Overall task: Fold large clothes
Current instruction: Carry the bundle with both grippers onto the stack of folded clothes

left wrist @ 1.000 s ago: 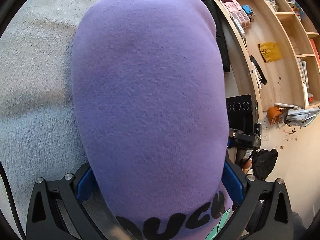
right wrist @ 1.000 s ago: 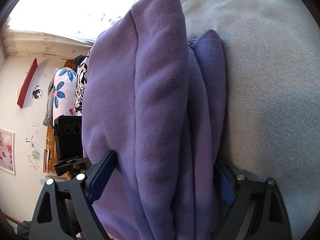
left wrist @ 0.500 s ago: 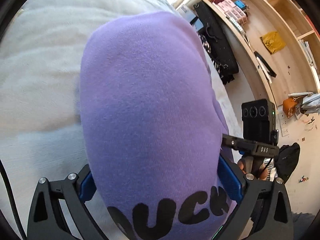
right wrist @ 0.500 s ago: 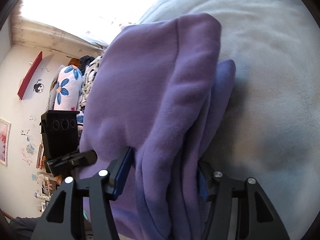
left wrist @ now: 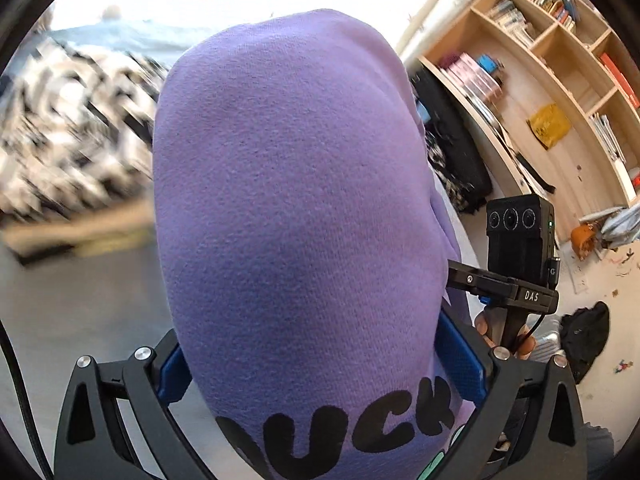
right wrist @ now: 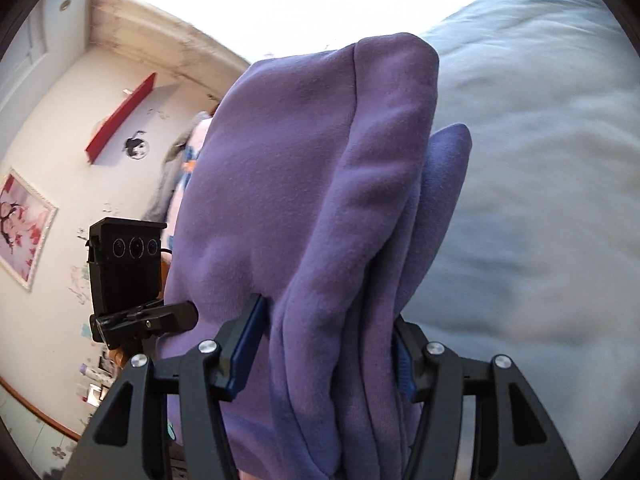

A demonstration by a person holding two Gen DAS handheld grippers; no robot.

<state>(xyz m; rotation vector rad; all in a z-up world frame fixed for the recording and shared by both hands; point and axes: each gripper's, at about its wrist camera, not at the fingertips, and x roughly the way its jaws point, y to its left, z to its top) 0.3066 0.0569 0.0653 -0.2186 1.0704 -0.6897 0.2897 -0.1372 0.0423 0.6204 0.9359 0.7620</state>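
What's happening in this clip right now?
A person is folding a purple sweatshirt with a handheld gripper in each hand. The left gripper is clamped on a thick bundle of it near the black lettering; the right gripper pinches a bunched fold. The garment is held above the grey blanket.

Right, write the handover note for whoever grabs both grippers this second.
Left gripper: shut on the purple sweatshirt, printed letters near the jaws.
Right gripper: has just closed further, now shut on a bunched, layered part of the same sweatshirt.
Where: the garment hangs between both grippers, above the pale grey bed cover. A black-and-white patterned fabric lies ahead in the left wrist view, blurred.
Done: sweatshirt looks already folded into layers and picked up.
Left: probably carry it off and set it down neatly; release both together.
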